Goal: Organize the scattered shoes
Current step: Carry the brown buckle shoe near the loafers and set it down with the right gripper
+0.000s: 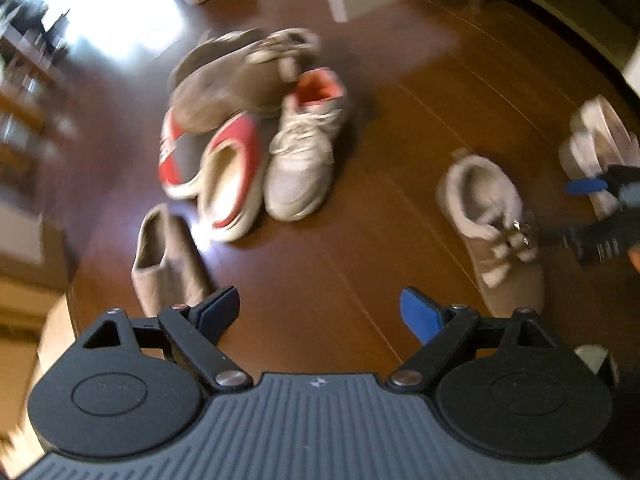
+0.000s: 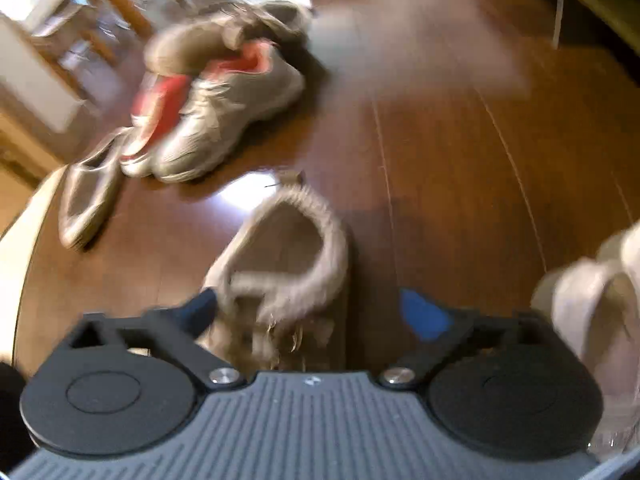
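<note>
Both grippers — left [image 1: 320,312] and right [image 2: 310,312] — are hanging spread and empty; the right is straddling the boot [image 2: 280,256], likely lining up a grab.

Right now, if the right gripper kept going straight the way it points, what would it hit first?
Most likely the fleece-lined tan boot, lying between the open right gripper fingers; blur makes depth uncertain.

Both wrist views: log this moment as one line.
left gripper open, empty | right gripper open over beige fleece-lined boot | shoe pile unsorted on brown wood floor
</note>
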Demonstrator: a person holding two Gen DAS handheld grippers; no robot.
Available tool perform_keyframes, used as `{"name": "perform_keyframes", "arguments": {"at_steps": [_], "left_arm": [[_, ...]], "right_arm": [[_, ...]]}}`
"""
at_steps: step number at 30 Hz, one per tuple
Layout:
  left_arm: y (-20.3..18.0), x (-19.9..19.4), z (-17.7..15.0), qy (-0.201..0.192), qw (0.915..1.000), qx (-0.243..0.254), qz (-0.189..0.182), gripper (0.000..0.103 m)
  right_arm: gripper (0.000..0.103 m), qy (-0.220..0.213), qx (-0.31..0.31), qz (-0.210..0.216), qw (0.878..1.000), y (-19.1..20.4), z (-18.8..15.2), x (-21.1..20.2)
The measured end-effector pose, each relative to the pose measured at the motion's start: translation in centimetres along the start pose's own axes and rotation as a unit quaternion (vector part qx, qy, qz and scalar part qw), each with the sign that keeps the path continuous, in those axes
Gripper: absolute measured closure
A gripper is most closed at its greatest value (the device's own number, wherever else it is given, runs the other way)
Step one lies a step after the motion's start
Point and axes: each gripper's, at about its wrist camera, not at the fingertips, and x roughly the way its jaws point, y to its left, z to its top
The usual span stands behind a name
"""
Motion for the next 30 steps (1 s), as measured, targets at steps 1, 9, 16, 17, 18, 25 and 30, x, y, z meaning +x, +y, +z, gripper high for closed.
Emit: {"name": "perform_keyframes", "arguments": {"at_steps": [1, 9, 16, 17, 18, 25, 30], "left_arm": [[-0.9, 0.5, 0.7, -0.001, 1.0000, 0.004, 0.001, 0.013], [-3.0, 1.7, 5.0, -0.009, 0.9999, -0.006, 0.011, 0.013], [-2.7, 3.5, 7.3, -0.002, 0.9997, -0.025, -0.005, 0.013], [-2.8, 3.8, 7.5, -0.001, 0.9997, -0.022, -0.004, 0.013], [-2.8, 4.4, 7.7, 0.003, 0.9998, -0.018, -0.002, 0.013], [-2.3, 7.3, 8.2, 0.037, 0.9991, -0.019, -0.006, 0.013], [-2.7, 8.8, 8.5, 0.042, 0.9991, -0.008, -0.005, 0.013]], "right_arm": [[0.001, 0.009, -0.022, -0.012, 1.000, 1.0, -2.0, -0.1], [0.001, 0.005, -0.095, -0.122, 0.988, 9.2, -5.0, 5.5], [0.021, 0.007, -0.095, -0.117, 0.989, 5.5, -0.2, 9.0], [0.023, 0.011, -0.101, -0.110, 0.989, 4.8, 0.6, 9.6], [0.024, 0.017, -0.106, -0.100, 0.989, 3.3, 2.1, 9.9], [0.026, 0.062, -0.166, -0.106, 0.979, -11.4, 14.9, 11.7], [0.026, 0.067, -0.163, -0.135, 0.975, -19.9, 18.0, 10.4]]}}
